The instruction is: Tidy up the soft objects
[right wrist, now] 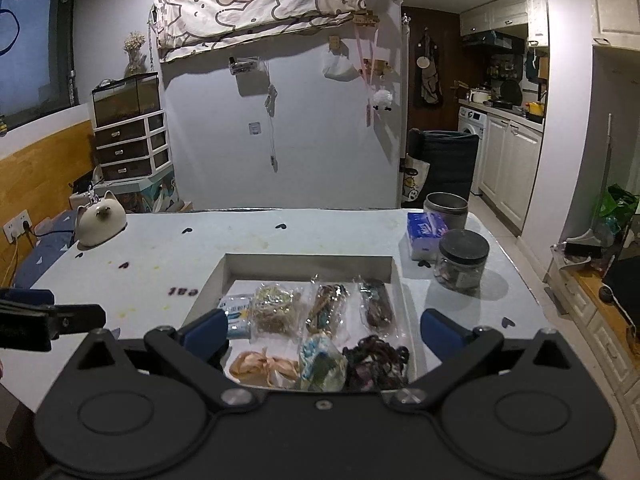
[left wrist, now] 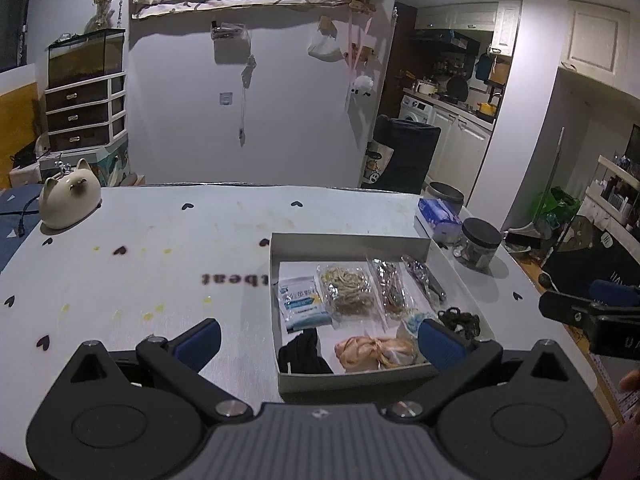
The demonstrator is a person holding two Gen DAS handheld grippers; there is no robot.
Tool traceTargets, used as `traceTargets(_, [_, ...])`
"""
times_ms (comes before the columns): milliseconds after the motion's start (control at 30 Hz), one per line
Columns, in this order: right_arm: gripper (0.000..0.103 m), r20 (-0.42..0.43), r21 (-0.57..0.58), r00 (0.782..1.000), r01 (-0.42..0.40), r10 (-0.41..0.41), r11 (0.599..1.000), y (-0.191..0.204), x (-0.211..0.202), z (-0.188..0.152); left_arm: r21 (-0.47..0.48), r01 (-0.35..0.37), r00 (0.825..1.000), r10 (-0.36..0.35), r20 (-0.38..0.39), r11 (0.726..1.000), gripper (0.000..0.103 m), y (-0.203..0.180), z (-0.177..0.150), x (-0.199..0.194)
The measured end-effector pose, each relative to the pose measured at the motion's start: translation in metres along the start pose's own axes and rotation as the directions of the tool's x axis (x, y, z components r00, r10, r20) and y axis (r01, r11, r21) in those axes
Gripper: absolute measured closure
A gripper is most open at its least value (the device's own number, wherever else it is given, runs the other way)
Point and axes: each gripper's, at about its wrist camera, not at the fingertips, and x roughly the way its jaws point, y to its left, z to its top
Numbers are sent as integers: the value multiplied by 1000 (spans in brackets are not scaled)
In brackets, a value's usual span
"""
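Note:
A shallow white box (left wrist: 348, 242) (right wrist: 308, 264) sits on the table and holds soft items. Inside lie a blue-white packet (left wrist: 302, 302), three clear bags of hair ties (left wrist: 350, 290) (right wrist: 276, 310), a black cloth (left wrist: 304, 352), a peach ribbon scrunchie (left wrist: 374, 352) (right wrist: 264, 366), a blue-green scrunchie (right wrist: 322, 364) and dark hair ties (left wrist: 460, 320) (right wrist: 376, 360). My left gripper (left wrist: 318, 344) is open and empty just before the box's near edge. My right gripper (right wrist: 322, 332) is open and empty above the box's near half.
A cat-shaped ceramic pot (left wrist: 70, 198) (right wrist: 100, 220) stands at the table's far left. A tissue pack (right wrist: 426, 234), a dark-lidded jar (right wrist: 462, 260) and a metal tin (right wrist: 446, 206) stand right of the box. The right gripper's side shows in the left wrist view (left wrist: 592, 312).

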Motion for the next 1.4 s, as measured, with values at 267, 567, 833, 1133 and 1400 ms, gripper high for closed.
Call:
traceTargets(267, [0,-6,2,1000,-8,8,1000,-5,-12,-10,8,-14,1000,14,2,1000,0,-6,-11,-11])
traceTargets(567, [0,-6,-2,1000,-10,10,1000,-5,-17,-14,4,-16,1000,16,2,1000,0,-7,-14,-14])
traceTargets(833, [0,-9,-10,1000,-16,15,1000,-4,-17,-12,2,-16,1000,16,2,1000,0,-7,-14,-15])
traceTargets(1133, [0,-11,-10,1000,-21,21,1000,-1,-15,-10,1,-22,1000,22,2,1000,0,-6,-13,-14])
traceTargets(1400, [0,-11,-10,1000,-21,21,1000,-1,-14,-10,1,-22,1000,22,1,1000,0,-5,-13,-14])
